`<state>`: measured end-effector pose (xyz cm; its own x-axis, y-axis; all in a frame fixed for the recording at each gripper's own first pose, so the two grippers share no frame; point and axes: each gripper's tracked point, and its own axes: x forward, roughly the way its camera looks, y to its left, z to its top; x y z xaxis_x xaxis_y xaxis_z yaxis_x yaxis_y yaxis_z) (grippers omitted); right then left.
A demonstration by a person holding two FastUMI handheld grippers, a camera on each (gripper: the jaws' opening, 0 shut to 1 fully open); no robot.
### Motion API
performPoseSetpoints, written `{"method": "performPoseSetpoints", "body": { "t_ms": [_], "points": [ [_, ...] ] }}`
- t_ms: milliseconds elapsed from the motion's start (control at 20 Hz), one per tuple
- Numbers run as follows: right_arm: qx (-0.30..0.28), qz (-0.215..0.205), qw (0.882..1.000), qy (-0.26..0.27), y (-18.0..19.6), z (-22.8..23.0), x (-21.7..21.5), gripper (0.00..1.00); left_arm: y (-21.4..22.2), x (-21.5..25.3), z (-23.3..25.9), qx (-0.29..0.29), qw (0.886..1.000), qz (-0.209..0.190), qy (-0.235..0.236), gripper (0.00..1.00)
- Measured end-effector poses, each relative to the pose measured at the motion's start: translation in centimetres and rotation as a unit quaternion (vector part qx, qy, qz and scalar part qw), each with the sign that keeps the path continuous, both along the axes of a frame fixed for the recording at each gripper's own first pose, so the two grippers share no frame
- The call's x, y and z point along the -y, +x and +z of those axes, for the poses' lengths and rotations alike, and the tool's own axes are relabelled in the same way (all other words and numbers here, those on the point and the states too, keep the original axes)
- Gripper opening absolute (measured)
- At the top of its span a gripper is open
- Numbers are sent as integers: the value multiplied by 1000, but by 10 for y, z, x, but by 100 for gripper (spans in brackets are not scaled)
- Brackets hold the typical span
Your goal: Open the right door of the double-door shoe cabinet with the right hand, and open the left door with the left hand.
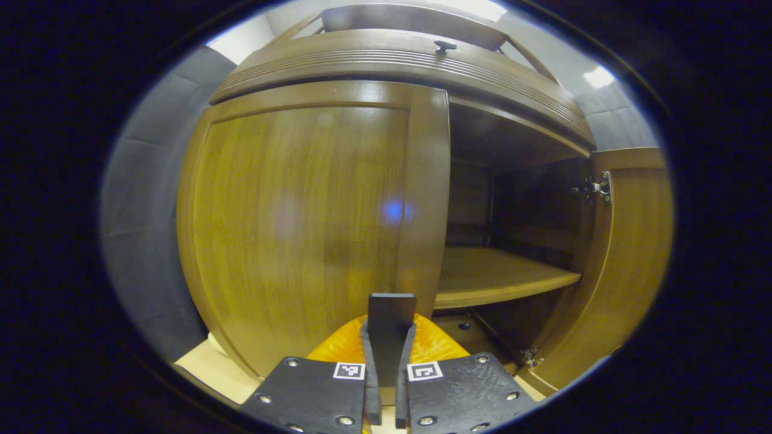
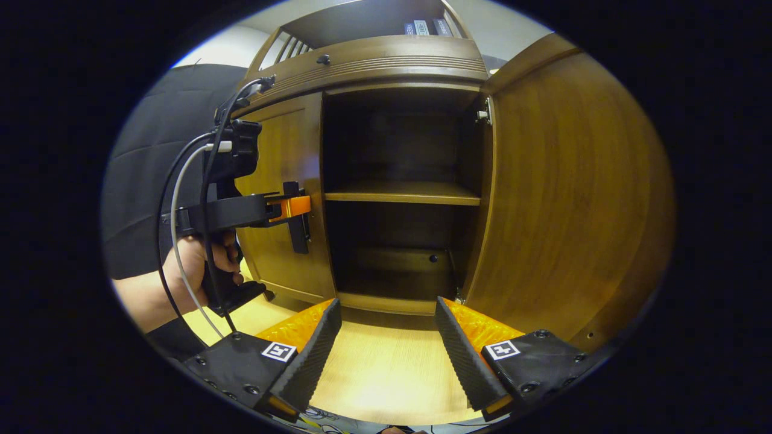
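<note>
The left gripper (image 1: 386, 361) clenches the handle (image 1: 391, 319) of the closed left door (image 1: 301, 229). The right gripper (image 2: 386, 355) gapes, released, facing the open right door (image 2: 567, 205) ahead and to its right.

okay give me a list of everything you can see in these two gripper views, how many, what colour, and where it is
Brown wooden double-door shoe cabinet: one, straight ahead.
Right door: one, brown wood, swung open.
Left door: one, brown wood, closed.
Wooden shelf: one, brown, across the open compartment, bare.
Metal hinges: two seen, silver, top and bottom of the right door.
Small dark knob: one, on the top panel above the doors.
Light wooden floor: in front of the cabinet.
Grey padded wall: left of the cabinet.
Left gripper: one, fingers together, at the left door's inner edge.
Hand: one, holding the left gripper.
Right gripper: one, fingers apart, holding nothing.
</note>
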<state>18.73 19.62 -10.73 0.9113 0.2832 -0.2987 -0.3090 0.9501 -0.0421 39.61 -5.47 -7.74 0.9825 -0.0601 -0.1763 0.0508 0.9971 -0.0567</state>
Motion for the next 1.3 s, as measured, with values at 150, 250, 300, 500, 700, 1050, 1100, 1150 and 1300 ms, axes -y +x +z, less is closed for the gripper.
{"method": "performPoseSetpoints", "body": {
  "t_ms": [150, 250, 300, 500, 700, 1050, 1100, 1150, 1300],
  "points": [
    [5, -2, 1000, 1, -1, 3, -1, 92, -4, 0, 0, -5, 1000, -8, -1, 11],
    [8, -4, 1000, 4, -1, 5, -2, 92, -8, -1, 4, -5, 1000, -12, -5, 11],
    [11, -6, 1000, 6, -1, 8, -2, 93, -10, -1, 7, -5, 1000, -15, -5, 11],
    [18, -9, 1000, 11, -15, 10, -9, 92, -22, -1, 19, -8, 999, -31, -11, 11],
    [23, -2, 1000, 12, -29, 10, -21, 92, -55, -11, 17, -6, 999, -35, -9, 11],
    [27, 7, 999, 22, -46, 11, -42, 92, -104, -34, 22, -3, 999, -35, -6, 11],
    [27, 10, 999, 23, -49, 10, -45, 92, -110, -39, 23, -3, 999, -34, -5, 11],
    [28, 13, 999, 25, -51, 10, -49, 93, -115, -42, 23, -3, 999, -32, -5, 11],
    [28, 23, 999, 27, -57, 8, -61, 93, -131, -55, 26, -3, 1000, -28, -5, 11]
  ]
}}
